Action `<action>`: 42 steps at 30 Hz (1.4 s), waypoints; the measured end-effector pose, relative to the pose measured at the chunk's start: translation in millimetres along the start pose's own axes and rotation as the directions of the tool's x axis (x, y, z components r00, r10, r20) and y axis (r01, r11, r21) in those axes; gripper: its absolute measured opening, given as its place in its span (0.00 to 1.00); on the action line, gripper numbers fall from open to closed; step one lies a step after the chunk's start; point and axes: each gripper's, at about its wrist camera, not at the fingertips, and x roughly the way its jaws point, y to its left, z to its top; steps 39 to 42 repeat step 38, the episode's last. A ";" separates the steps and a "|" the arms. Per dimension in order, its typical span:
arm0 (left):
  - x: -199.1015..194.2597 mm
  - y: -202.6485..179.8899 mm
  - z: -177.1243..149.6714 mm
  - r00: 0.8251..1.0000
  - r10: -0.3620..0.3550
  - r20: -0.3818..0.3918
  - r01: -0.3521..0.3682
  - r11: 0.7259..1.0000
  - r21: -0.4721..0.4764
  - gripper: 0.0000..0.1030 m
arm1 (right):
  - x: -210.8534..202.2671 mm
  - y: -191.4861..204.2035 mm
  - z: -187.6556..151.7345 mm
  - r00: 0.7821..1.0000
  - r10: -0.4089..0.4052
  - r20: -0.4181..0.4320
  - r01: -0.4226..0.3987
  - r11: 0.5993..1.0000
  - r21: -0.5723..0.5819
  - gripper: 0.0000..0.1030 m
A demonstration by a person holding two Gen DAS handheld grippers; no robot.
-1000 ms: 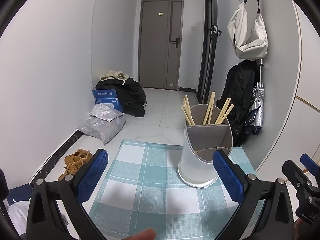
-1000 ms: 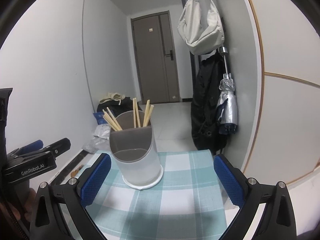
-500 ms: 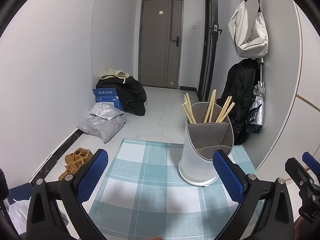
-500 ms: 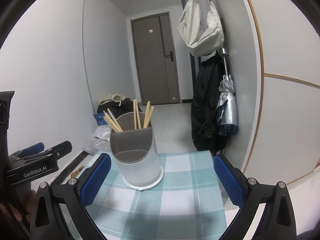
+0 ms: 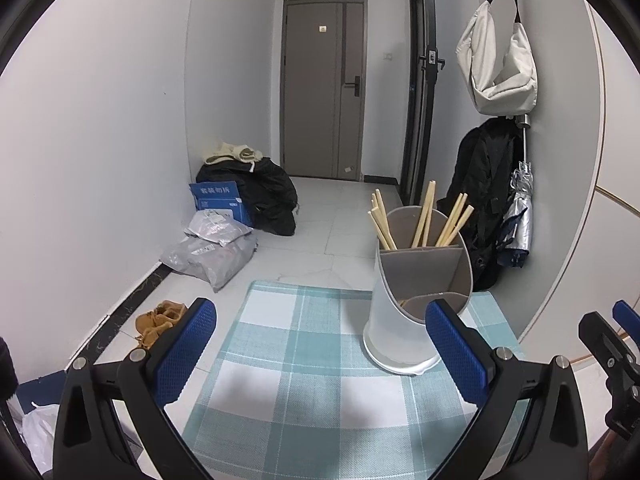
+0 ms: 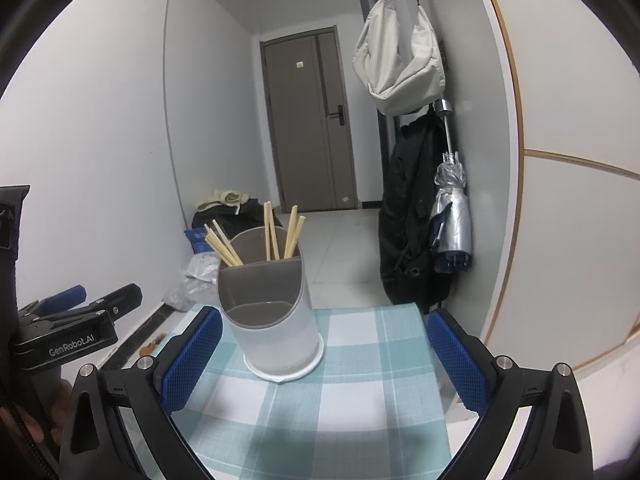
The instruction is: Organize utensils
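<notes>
- Our left gripper (image 5: 320, 344) and right gripper (image 6: 320, 344) are both wide open, holding nothing.
- The chopsticks (image 6: 272, 236) stand in the holder (image 6: 276, 320) on the checked cloth (image 6: 352, 380).
- We think the job is nearly done; next, look for more.

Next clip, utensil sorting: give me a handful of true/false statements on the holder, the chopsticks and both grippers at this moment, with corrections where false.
1. The chopsticks stand in the rear compartments of the utensil holder. True.
2. The left gripper is shut on a chopstick. False: it is open and holds nothing.
3. The utensil holder stands upright on the checked cloth. True.
4. The right gripper is clamped around the holder. False: it is open, and the holder stands beyond its fingertips, toward the left finger.
5. Loose chopsticks lie on the cloth. False: none are visible there; all those seen are in the holder.
</notes>
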 end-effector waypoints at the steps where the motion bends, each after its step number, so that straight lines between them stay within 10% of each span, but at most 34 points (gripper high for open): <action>1: -0.2 1.0 0.1 1.000 0.004 0.002 -0.004 1.000 -0.005 0.99 | 0.5 -0.1 0.0 1.000 0.000 -0.002 0.000 1.000 -0.001 1.00; 42: -1.0 0.3 -3.4 1.000 0.004 0.018 -0.004 1.000 -0.008 0.99 | 1.1 5.7 -2.0 1.000 -0.002 -0.014 0.002 1.000 -0.003 1.00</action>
